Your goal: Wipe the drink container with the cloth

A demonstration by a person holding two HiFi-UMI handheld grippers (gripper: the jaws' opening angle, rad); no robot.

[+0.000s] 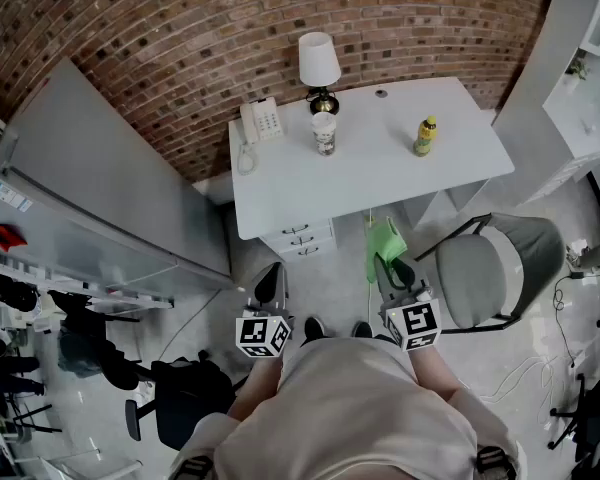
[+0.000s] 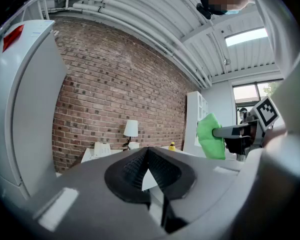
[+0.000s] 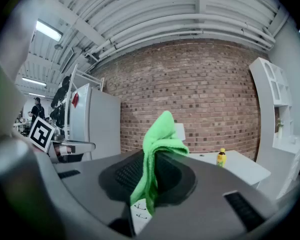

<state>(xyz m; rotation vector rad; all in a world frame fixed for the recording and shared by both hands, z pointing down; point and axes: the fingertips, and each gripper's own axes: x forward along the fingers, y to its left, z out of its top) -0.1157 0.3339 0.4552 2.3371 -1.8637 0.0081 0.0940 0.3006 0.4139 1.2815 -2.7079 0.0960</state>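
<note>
A yellow drink bottle (image 1: pixel 425 136) stands upright on the right part of the white desk (image 1: pixel 380 173), also seen small and far off in the left gripper view (image 2: pixel 172 146) and the right gripper view (image 3: pixel 221 157). A lidded cup (image 1: pixel 324 133) stands near the desk's back edge. My right gripper (image 1: pixel 383 260) is shut on a green cloth (image 1: pixel 385 240) that sticks up between its jaws (image 3: pixel 157 144), held in front of the desk. My left gripper (image 1: pixel 272 274) hangs beside it, shut with nothing in it (image 2: pixel 146 151). Both are well short of the bottle.
A white lamp (image 1: pixel 319 66) and a white telephone (image 1: pixel 260 123) sit at the desk's back left. Drawers (image 1: pixel 300 238) stand under the desk. A grey chair (image 1: pixel 490 268) is to the right, a tall white cabinet (image 1: pixel 90 188) to the left, and cables (image 1: pixel 540 368) lie on the floor.
</note>
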